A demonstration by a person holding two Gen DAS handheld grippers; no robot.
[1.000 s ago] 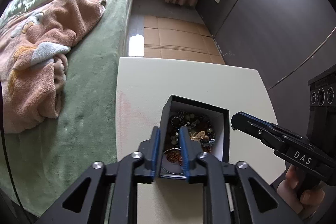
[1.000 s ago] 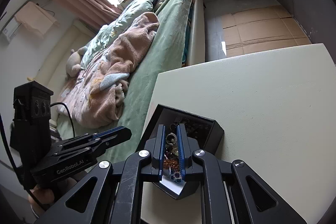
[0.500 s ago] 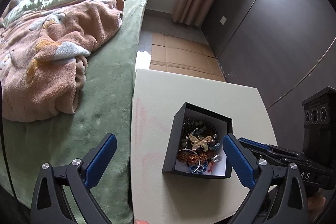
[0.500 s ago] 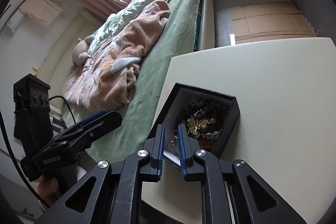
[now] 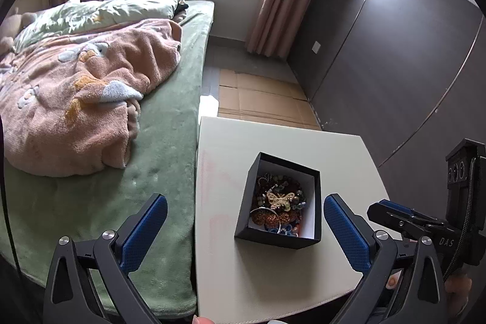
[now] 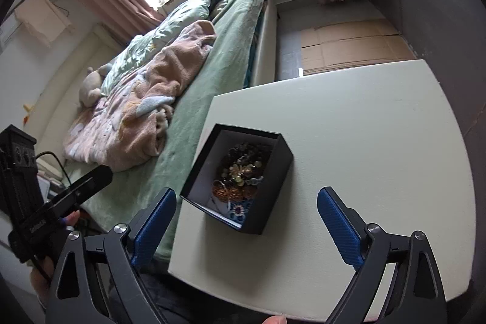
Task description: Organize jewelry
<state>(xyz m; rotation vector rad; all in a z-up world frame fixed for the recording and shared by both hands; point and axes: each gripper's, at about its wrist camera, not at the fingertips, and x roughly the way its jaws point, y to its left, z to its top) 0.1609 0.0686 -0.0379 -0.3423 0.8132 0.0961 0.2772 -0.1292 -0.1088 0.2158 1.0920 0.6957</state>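
A black open box point(image 5: 316, 199) with a white inside stands on the white table point(image 5: 273, 141). It holds a heap of jewelry point(image 5: 279, 204): bead bracelets, a gold butterfly brooch, a ring. The box point(image 6: 279, 169) and its jewelry point(image 6: 240, 172) also show in the right wrist view. My left gripper point(image 5: 243, 230) is wide open and empty, held back above the box's near side. My right gripper point(image 6: 246, 220) is wide open and empty, just short of the box. The right gripper also shows in the left wrist view point(image 5: 391, 216) at the table's right edge.
A bed with a green sheet point(image 5: 164, 141) and a pink blanket point(image 5: 76, 99) runs along the table's left edge. Flattened cardboard point(image 5: 261, 99) lies on the floor beyond the table. A dark wall point(image 5: 395, 66) stands to the right.
Both grippers have opened wide and pulled back up and away from the box. The jewelry they were pinching lies in the box.
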